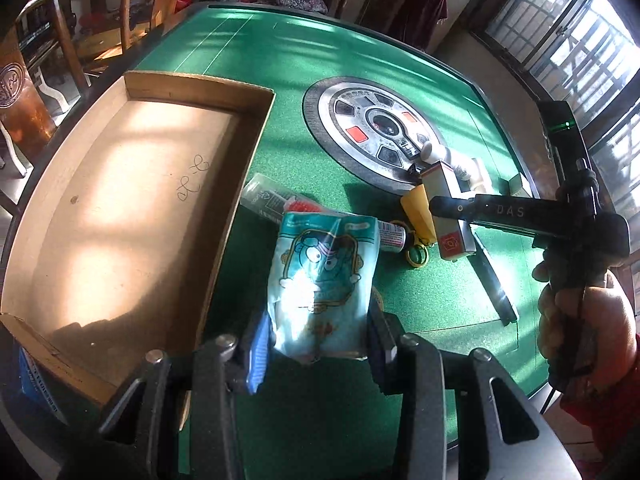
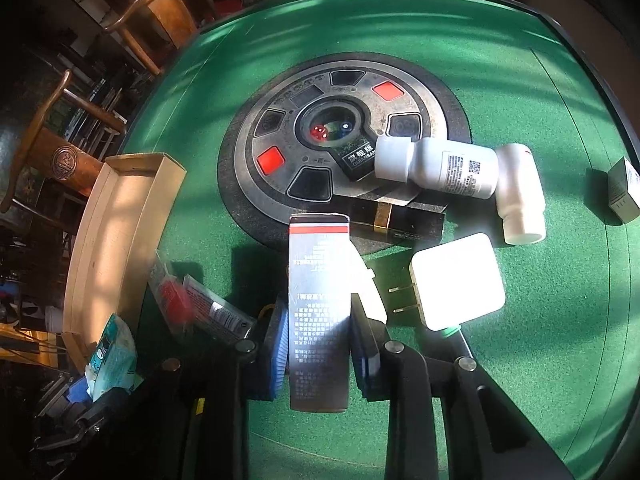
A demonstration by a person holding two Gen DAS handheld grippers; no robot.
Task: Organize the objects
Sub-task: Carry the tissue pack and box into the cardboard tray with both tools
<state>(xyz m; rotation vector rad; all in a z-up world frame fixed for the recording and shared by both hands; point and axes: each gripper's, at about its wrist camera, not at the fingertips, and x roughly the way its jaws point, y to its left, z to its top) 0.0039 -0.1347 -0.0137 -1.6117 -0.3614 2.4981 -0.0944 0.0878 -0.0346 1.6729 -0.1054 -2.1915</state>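
Note:
My left gripper (image 1: 320, 340) is shut on a light blue cartoon-printed packet (image 1: 324, 272), held over the green table just right of an open cardboard tray (image 1: 120, 208). In the right wrist view that packet (image 2: 112, 348) and the left gripper (image 2: 100, 384) sit at the near end of the tray (image 2: 116, 216). My right gripper (image 2: 320, 344) is shut on a tall white carton with a red stripe (image 2: 320, 280), its blue pads pressing both sides. From the left wrist view the same carton (image 1: 452, 236) stands upright in the right gripper (image 1: 444, 204), which a hand holds.
Two white bottles (image 2: 436, 168) (image 2: 520, 196) lie by the table's round centre console (image 2: 340, 140). A white plug charger (image 2: 456, 280), a black box with a gold band (image 2: 400, 220), a small dark box (image 2: 624, 192), tubes (image 2: 220, 312), yellow scissors (image 1: 418, 216) and a black pen (image 1: 494, 288) lie around. Chairs ring the table.

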